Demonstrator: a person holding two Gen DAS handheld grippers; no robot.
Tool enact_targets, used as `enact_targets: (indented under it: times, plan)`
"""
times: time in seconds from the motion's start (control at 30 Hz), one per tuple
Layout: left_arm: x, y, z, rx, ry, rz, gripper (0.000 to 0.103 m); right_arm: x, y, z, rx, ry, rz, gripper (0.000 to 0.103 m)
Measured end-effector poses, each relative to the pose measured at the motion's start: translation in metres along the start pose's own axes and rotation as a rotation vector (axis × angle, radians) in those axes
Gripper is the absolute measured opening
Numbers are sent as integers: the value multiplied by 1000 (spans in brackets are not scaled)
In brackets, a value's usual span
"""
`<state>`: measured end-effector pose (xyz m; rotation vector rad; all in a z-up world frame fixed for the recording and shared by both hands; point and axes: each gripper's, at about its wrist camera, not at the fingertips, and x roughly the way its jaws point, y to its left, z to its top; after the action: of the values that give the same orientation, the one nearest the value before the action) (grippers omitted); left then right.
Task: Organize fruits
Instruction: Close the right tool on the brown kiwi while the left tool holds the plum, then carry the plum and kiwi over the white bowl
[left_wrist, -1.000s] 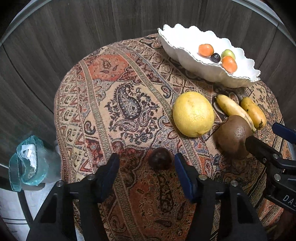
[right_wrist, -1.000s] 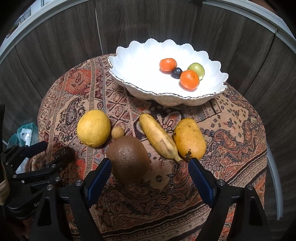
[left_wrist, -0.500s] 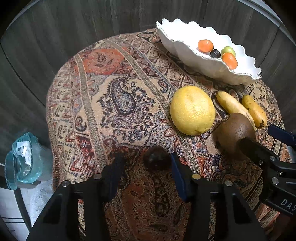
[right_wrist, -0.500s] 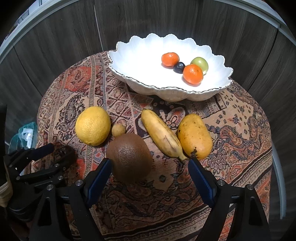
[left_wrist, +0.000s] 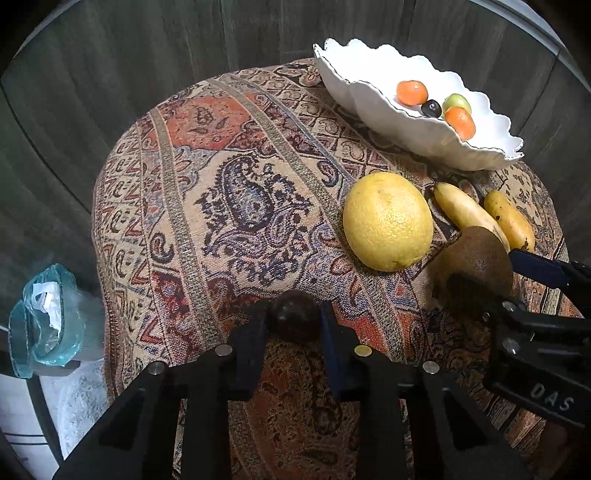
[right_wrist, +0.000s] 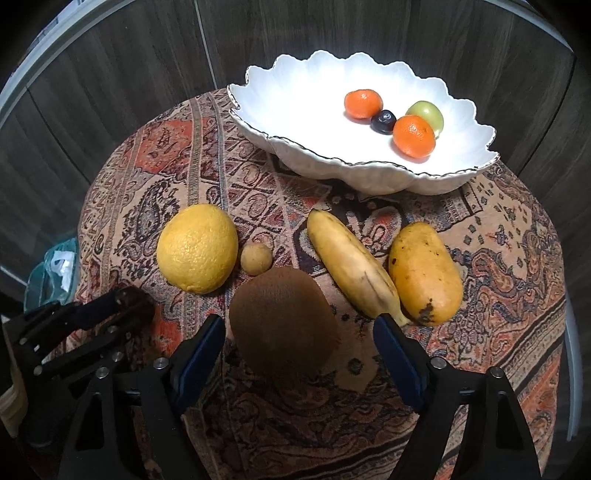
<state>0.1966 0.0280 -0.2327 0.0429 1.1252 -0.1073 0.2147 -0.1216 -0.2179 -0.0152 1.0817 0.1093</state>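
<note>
Dark plum (left_wrist: 294, 320) pinched by left gripper (left_wrist: 293, 325); right gripper (right_wrist: 298, 328) straddles kiwi (right_wrist: 283, 328).

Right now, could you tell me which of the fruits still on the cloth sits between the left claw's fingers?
The small dark round fruit, alone near the cloth's front edge; the left claw is closed on it.
</note>
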Motion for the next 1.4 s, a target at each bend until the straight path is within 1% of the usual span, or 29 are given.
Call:
enact_targets:
  times: [0.03,0.1,0.23,0.3,0.37,0.6,0.83,0.97,1.23,1.4]
  plan:
    - [0,0,0,-1,3,6,27,1,0,0,2,3,2,78]
    - [-1,-1,0,-2,4,9,27,4,2,1,2,12,8,73]
    - [-1,1,-1,-11,10,14,27,13,6,1,6,42,-2,71]
    - [-2,3,-1,-17,12,16,27,16,6,0,12,55,12,64]
    - [-3,5,-1,-24,13,20,27,16,9,0,5,57,12,61]
    - [-10,5,0,-31,6,29,27,11,11,-3,-6,48,7,60]
    - [-20,1,4,-31,-8,28,27,-2,5,-1,-9,23,4,60]
    - [-26,-3,6,-25,-13,17,27,-13,-2,0,-3,4,7,60]
    - [-39,-12,12,-20,-34,1,27,-28,-12,2,25,-17,-10,60]
    - [-47,-19,20,-12,-52,-10,27,-41,-20,8,35,-46,-21,60]
